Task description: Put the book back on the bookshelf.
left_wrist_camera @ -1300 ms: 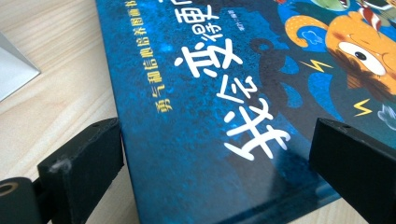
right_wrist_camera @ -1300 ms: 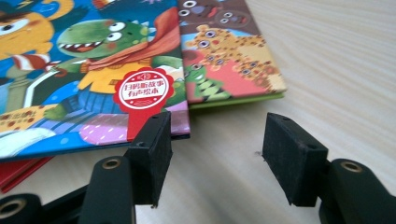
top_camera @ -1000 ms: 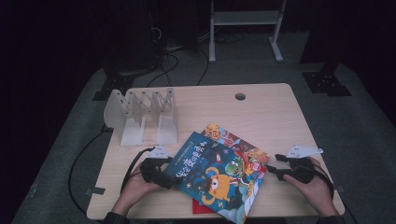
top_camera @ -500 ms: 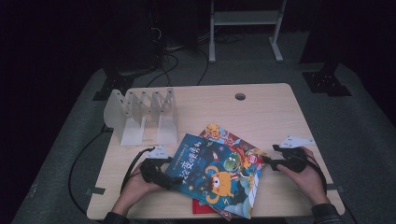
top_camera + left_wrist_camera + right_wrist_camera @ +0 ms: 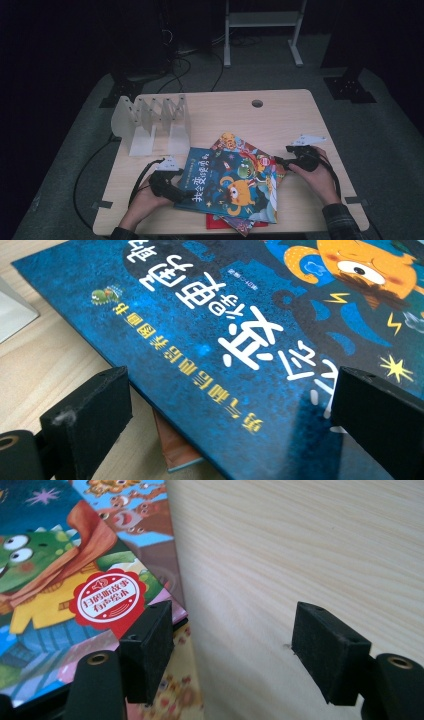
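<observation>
Resting low on the desk [image 5: 280, 115] at the near left, the left hand [image 5: 142, 202] holds the left gripper [image 5: 176, 194] level, aimed across at the blue book [image 5: 230, 185] that tops a loose stack near the front edge. Its jaws stand wide, one off the book's near edge, the other over the cover, gripping nothing. At the stack's far side the right hand [image 5: 315, 172] points the right gripper [image 5: 278, 161] level at the books' right edge; its jaws have just been opening and stand apart, one at the corner of the books, the other over bare wood, with nothing between them. Lower books [image 5: 235, 225] are mostly covered, their titles unreadable. A white rack [image 5: 150, 120] stands behind.
</observation>
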The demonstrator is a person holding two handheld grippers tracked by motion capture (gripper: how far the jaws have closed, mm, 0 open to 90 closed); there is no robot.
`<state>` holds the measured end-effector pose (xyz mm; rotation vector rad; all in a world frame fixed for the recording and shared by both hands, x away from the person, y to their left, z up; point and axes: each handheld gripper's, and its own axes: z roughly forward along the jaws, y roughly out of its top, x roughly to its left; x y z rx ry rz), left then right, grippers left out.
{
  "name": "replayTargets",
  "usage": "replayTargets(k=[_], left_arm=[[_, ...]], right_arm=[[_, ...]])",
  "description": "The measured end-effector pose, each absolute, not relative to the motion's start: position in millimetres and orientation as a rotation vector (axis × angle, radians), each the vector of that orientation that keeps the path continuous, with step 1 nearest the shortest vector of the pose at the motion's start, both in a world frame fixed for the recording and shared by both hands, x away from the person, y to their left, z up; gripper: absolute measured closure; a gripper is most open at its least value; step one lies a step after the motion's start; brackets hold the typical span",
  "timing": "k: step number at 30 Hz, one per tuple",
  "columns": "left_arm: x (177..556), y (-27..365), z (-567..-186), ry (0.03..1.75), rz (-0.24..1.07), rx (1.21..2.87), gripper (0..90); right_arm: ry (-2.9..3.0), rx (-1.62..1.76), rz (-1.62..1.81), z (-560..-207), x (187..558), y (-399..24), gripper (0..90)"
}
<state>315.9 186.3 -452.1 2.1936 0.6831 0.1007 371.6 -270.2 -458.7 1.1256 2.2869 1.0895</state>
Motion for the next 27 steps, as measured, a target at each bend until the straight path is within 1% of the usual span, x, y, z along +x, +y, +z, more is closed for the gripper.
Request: replayTargets(k=[3, 6, 12, 17, 20, 27], left_arm=[[314.4, 186.5, -452.4, 0.683, 0.102, 2.189, 2.3], [314.2, 187.4, -452.3, 0.68, 0.097, 2.193, 2.4], [312.1, 188.0, -451.2, 0.666, 0.105, 2.199, 3.0], [311.7, 191.8, -450.7, 0.673, 0.113, 2.193, 3.0], [311.9, 194.4, -450.5, 0.681, 0.117, 2.187, 3.0], [311.7, 198.1, -450.6, 0.693, 0.117, 2.183, 3.0]], right_arm=[[2.287, 1.154, 1.112, -459.8, 378.3, -270.1, 31.6], [2.275, 1.174, 1.148, -457.4, 379.2, -269.3, 36.2], [2.294, 1.147, 1.247, -449.3, 370.3, -259.2, 36.4], [2.348, 1.138, 1.238, -455.9, 366.4, -249.2, 36.5], [2.358, 1.124, 1.255, -456.4, 364.9, -246.0, 38.8], [2.358, 1.131, 1.259, -457.0, 364.3, -243.0, 37.3]])
